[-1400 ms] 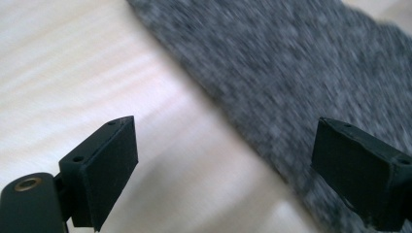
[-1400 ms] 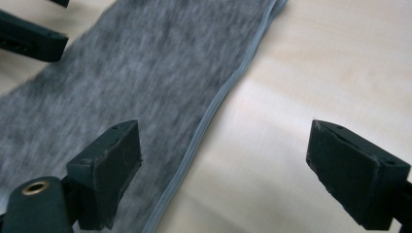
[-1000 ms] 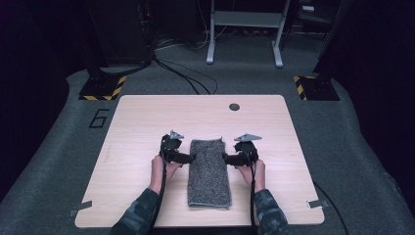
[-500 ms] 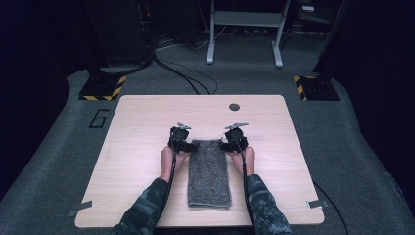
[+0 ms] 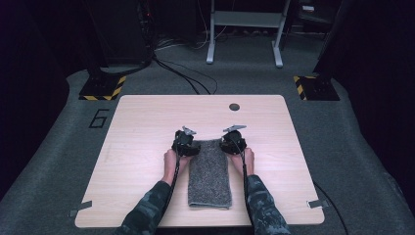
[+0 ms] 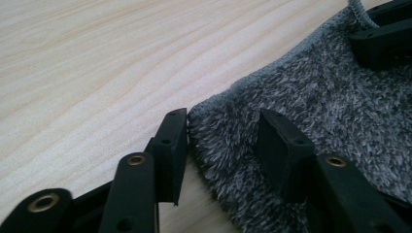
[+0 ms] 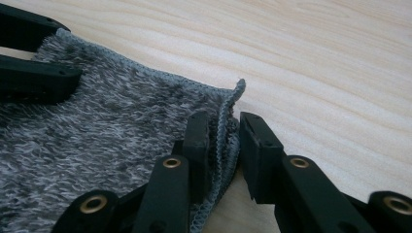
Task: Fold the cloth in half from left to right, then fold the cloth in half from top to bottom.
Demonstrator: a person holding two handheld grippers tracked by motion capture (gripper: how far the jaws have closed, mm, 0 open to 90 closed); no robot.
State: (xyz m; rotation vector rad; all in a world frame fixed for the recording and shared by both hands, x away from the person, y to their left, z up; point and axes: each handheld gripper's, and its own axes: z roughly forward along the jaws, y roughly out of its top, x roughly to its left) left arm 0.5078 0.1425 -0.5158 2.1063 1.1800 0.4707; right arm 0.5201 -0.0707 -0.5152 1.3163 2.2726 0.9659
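Grey fuzzy towel (image 5: 210, 171) is lying folded lengthwise at the 6 o'clock part of my wooden table (image 5: 147, 127), and I've got my tongs on its two far corners. My left gripper (image 6: 221, 141) has just been closing: its jaws straddle the left corner but there's a gap, so no pinch so far. My right gripper (image 7: 224, 136) has been closing too, and it's got the right corner's hem bunched up between its pads, basically gripping it.
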